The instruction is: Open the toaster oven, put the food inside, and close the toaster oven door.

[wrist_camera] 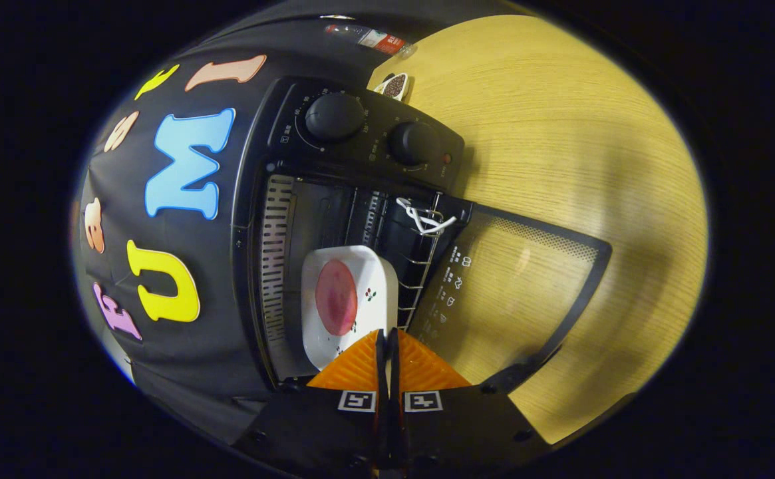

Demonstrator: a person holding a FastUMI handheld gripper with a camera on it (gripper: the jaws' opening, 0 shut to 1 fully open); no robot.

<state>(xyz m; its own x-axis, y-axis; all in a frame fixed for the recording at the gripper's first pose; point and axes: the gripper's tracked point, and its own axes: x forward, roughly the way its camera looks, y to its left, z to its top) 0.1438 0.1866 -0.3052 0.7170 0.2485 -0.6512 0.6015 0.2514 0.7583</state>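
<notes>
1. The gripper (pixel 387 346) has its fingers pinched together on the near rim of the white dish (pixel 350 313).
2. The dish, carrying a pink food slice (pixel 336 297), sits straight ahead on the wire rack (pixel 420 266) inside the open toaster oven (pixel 281 266).
3. The door (pixel 527 293) lies dropped open beside the fingers.

Count on inspection: one toaster oven (pixel 360 199) ahead of the gripper (pixel 387 342), bearing two control knobs (pixel 334 116) and one open glass door (pixel 520 279). One wire rack (pixel 420 266) inside. One white plate (pixel 350 306) just beyond the closed fingers, carrying one round red food piece (pixel 336 297). One wooden table (pixel 560 120).
</notes>
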